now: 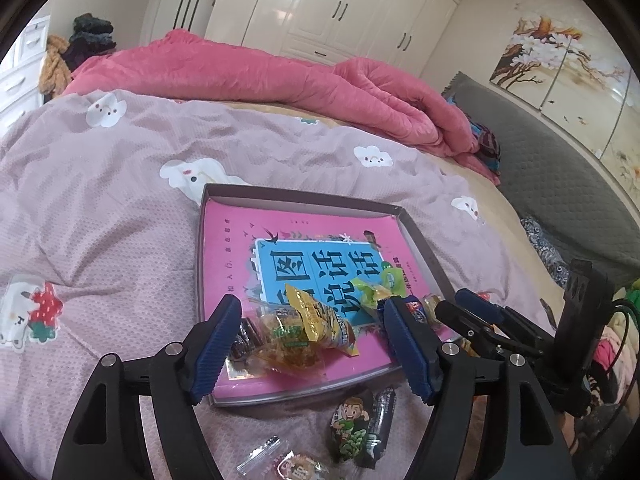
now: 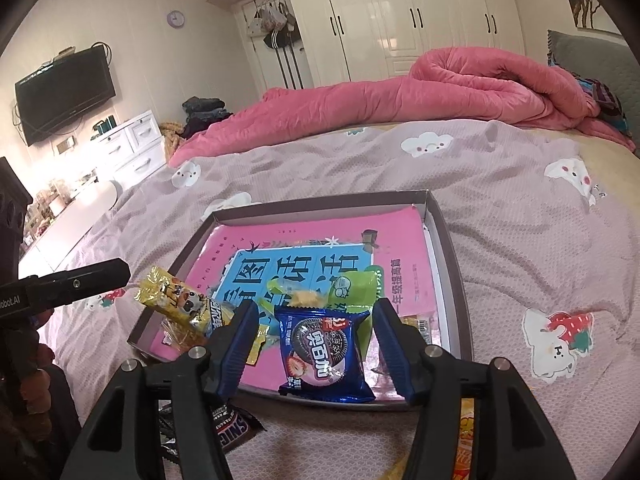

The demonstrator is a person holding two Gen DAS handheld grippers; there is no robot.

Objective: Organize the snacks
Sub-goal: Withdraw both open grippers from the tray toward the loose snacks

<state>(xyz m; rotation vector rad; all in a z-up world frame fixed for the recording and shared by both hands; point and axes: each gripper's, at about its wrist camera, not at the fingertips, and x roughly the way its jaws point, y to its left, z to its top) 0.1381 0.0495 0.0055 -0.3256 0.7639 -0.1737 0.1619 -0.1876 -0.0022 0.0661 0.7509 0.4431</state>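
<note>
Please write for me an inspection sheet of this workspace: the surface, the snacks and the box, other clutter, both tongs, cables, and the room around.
Surface: bed with pink cloud-print cover.
Job's things: shallow box lined with a pink book; inside lie a blue Oreo packet, a yellow packet, a green packet and a clear amber packet. Outside on the cover: a Snickers bar and a green cartoon packet.
Clutter: rolled pink quilt, clothes pile.
Grippers: left tongs open over the amber packet; right tongs open around the Oreo packet, not clamping.
Cables: black cable at the right edge.
Surroundings: white wardrobe, wall television, white drawers.
</note>
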